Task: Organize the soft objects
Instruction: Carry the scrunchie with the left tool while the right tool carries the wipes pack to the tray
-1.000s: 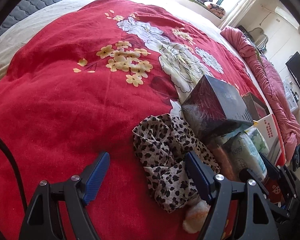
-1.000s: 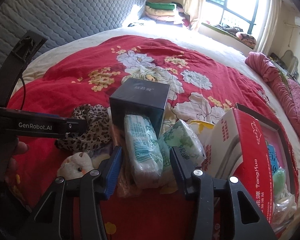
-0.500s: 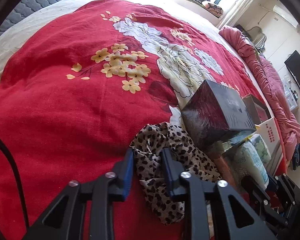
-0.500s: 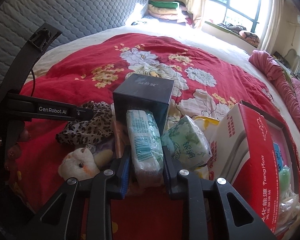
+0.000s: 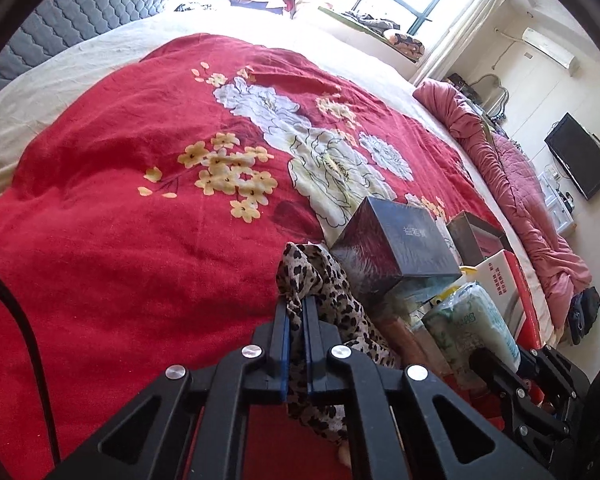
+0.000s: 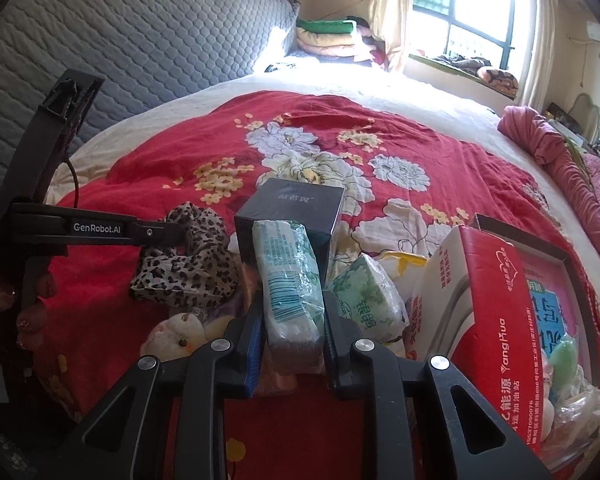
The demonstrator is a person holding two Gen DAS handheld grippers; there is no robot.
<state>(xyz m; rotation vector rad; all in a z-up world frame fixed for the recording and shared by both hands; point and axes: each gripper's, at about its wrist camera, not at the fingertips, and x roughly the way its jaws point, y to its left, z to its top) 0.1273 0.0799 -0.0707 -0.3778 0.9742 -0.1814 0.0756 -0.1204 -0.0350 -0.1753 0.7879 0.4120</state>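
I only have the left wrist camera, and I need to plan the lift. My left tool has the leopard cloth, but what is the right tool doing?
Observer: The right tool has the white tissue pack between its fingers, with a pad on each side and the jaws closing.
Operator: Could my cloth drag anything along?
Observer: A cream plush toy lies just in front of the leopard cloth. I cannot tell whether they touch.
Operator: Is there room in the red box?
Observer: The red box is open and already holds bagged items, one of them pale green.
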